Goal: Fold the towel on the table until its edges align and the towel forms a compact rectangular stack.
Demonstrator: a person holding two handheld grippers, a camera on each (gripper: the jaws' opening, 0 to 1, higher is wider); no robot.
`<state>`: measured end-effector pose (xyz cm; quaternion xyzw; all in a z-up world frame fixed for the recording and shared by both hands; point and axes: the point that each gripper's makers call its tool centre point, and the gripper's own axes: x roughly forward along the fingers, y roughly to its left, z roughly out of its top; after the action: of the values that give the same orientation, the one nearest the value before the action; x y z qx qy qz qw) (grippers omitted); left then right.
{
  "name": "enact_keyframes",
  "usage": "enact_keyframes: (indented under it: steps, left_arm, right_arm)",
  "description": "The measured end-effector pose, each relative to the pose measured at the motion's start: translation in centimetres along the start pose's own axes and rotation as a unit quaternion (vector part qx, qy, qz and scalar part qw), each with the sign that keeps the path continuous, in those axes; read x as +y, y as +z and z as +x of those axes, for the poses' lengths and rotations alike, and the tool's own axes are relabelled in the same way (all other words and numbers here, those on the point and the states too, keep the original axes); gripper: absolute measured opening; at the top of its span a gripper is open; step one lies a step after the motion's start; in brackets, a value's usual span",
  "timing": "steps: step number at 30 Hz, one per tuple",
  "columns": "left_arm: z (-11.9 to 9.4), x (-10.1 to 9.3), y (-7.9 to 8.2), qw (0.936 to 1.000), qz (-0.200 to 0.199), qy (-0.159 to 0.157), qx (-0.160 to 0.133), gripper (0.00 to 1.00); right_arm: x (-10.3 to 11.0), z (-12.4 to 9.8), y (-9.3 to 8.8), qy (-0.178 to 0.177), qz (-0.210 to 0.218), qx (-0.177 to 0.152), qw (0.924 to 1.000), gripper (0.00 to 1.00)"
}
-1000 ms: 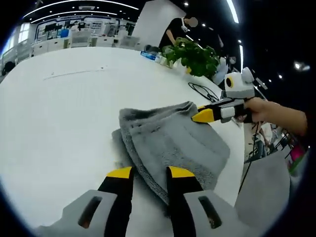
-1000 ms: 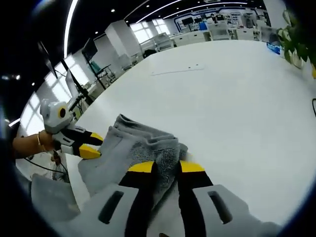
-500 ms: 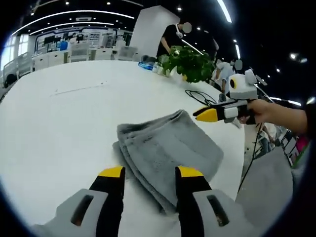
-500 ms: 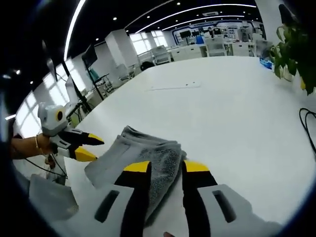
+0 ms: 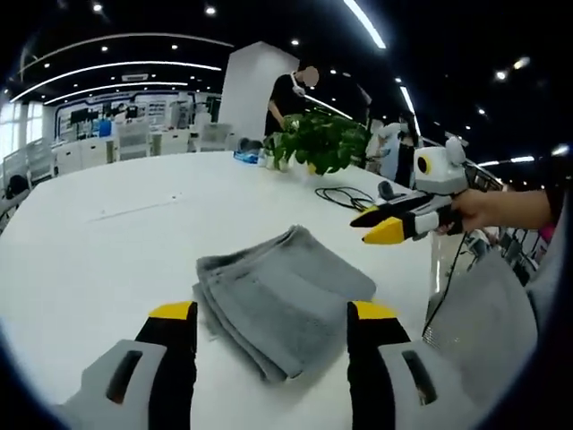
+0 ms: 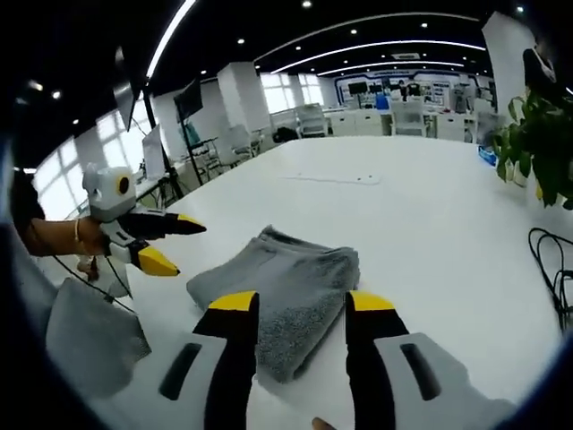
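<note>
While we hold both tools off the white table [image 5: 107,233], the grey towel [image 5: 282,291] lies on it folded into a compact stack of layers, flat and touched by nothing. In the left gripper view our left gripper [image 5: 273,313] stands with its jaws spread wide, the yellow tips apart on either side of the towel's near edge and above it, gripping nothing. The same view takes in the right gripper [image 5: 383,224] coming in from the right, held in a hand [image 5: 492,208]; its two yellow-tipped jaws are parted and bare, in the air beyond the towel's far corner. Behind it a leafy green plant [image 5: 318,139] stands at the table's far side, with a black cable [image 5: 345,195] lying near it and a person [image 5: 291,90] in dark clothes further back.

From the right gripper view the towel [image 6: 286,287] shows its layered folded edge toward the far side, and our right gripper [image 6: 291,303] frames the near end with jaws wide apart, holding nothing. Here the left gripper [image 6: 175,242] enters from the left, jaws parted and bare, just beside the towel's left corner without touching it.
</note>
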<state>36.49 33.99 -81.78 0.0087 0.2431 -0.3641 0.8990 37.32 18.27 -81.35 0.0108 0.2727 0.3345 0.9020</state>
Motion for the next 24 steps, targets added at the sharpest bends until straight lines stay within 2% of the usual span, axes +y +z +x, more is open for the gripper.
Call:
enact_keyframes:
  steps: [5,9,16,24]
  left_arm:
    - [-1.0,-0.3,0.4,0.9993,0.008,0.017,-0.032,0.91]
    - [-2.0,-1.1,0.1,0.9989,0.017,0.018,-0.040,0.98]
    - [-3.1,-2.5,-0.8,0.9990,0.016,0.021,-0.038,0.99]
    - [-3.3,-3.6,-1.6,0.9992,0.022,0.020,-0.027,0.99]
  right_arm:
    - [1.3,-1.1,-0.5,0.002,-0.010,-0.006,0.9999,0.44]
    - [2.3,-1.9,-0.9,0.003,-0.009,-0.015,0.9998,0.49]
    - [3.1,-3.5,-1.9,-0.006,0.003,-0.025,0.9997,0.60]
    - [3.7,-5.3,-2.8,-0.018,0.014,-0.030,0.9993,0.62]
